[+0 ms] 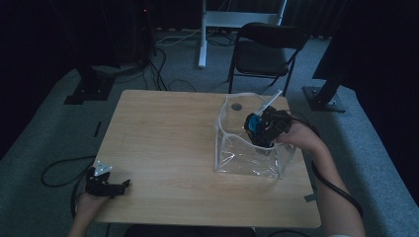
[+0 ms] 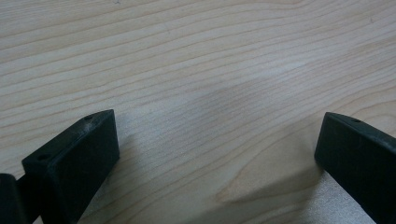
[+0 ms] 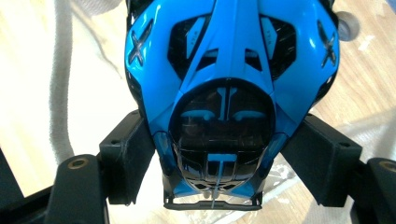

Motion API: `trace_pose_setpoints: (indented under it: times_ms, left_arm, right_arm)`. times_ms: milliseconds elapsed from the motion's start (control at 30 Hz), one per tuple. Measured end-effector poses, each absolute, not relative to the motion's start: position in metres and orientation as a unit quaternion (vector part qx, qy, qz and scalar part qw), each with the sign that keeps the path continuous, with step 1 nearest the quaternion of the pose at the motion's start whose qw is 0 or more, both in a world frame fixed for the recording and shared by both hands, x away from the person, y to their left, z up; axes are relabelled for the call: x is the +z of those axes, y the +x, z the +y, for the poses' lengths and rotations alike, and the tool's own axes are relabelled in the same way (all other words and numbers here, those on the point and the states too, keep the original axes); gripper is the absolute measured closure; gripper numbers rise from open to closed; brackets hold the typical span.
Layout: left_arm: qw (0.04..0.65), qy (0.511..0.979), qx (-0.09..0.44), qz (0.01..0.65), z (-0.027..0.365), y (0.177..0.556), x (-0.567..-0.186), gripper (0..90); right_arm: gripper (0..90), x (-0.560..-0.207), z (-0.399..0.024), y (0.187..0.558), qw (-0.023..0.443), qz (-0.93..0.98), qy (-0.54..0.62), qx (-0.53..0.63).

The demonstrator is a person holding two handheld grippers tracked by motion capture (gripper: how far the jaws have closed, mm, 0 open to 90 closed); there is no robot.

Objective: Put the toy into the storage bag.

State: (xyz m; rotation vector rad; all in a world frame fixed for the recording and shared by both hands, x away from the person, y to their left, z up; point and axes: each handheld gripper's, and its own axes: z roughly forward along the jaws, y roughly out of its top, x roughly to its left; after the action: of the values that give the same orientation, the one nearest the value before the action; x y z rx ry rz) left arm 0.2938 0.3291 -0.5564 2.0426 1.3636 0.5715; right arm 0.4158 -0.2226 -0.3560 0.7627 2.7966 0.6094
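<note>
A blue and black toy car (image 3: 231,98) is clamped between the two black jaws of my right gripper (image 3: 219,149), which press on its sides. In the high view my right gripper (image 1: 264,129) holds the blue toy car (image 1: 254,123) inside the top of a clear plastic pouch (image 1: 242,153) with white trim that stands open on the right of the wooden table (image 1: 168,143). My left gripper (image 1: 118,186) rests at the table's front left corner. Its jaws stand wide apart over bare wood, left gripper (image 2: 217,154) holding nothing.
A black folding chair (image 1: 264,52) stands beyond the table's far edge, beside a white stand leg (image 1: 202,39). Cables (image 1: 59,168) lie on the grey carpet at the left. A small dark round mark (image 1: 236,106) sits on the table behind the pouch.
</note>
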Motion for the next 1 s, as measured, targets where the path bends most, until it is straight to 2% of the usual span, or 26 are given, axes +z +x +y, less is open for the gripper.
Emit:
trace_pose_setpoints:
  times_ms: [1000]
  left_arm:
    - [0.306,0.774,0.214,0.511,0.329,0.293,-0.556,0.3]
  right_arm:
    - [26.1,-0.382,-0.183,0.422,0.065,0.985,0.153,0.057]
